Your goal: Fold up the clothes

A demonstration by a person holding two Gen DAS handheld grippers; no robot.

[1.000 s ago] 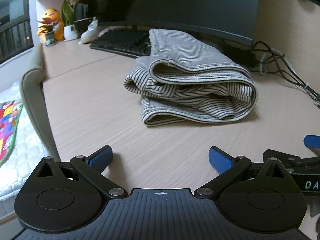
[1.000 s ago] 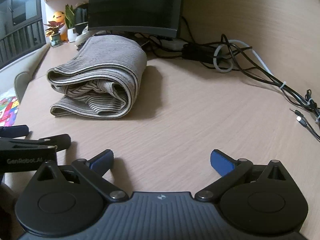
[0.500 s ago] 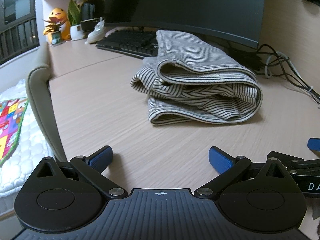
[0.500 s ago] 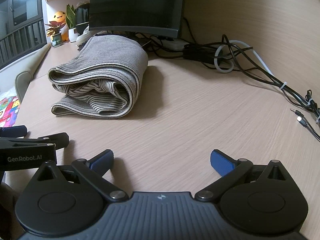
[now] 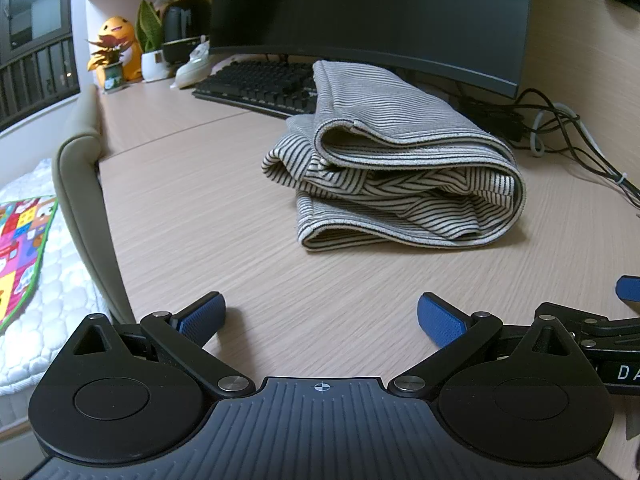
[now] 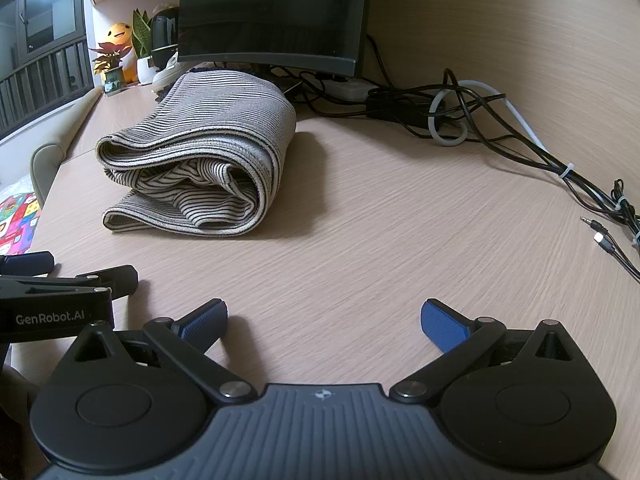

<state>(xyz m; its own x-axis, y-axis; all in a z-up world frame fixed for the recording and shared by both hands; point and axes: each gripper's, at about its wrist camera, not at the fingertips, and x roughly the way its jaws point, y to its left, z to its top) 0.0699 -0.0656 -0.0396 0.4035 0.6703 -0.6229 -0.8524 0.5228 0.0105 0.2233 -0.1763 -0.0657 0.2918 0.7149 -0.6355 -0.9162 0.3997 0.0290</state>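
A black-and-white striped garment [image 5: 400, 160] lies folded in a thick bundle on the wooden desk [image 5: 200, 208], its open layers facing me. In the right wrist view the same striped garment [image 6: 208, 152] sits ahead and to the left. My left gripper [image 5: 320, 316] hovers open near the desk's front edge, well short of the bundle, with nothing between its blue pads. My right gripper [image 6: 324, 320] is open too and empty, to the right of the left one. Each gripper's fingers show at the edge of the other's view.
A dark monitor [image 5: 368, 12] and keyboard [image 5: 260, 84] stand behind the garment. Tangled cables [image 6: 480, 120] run along the back right. Potted plants and an orange toy [image 5: 116, 48] sit at the far left. A chair back [image 5: 80, 200] rises beside the desk's left edge.
Both grippers stay open. The left wrist view has shifted a little, so the garment sits slightly further right and nearer in it. The right wrist view has hardly moved.
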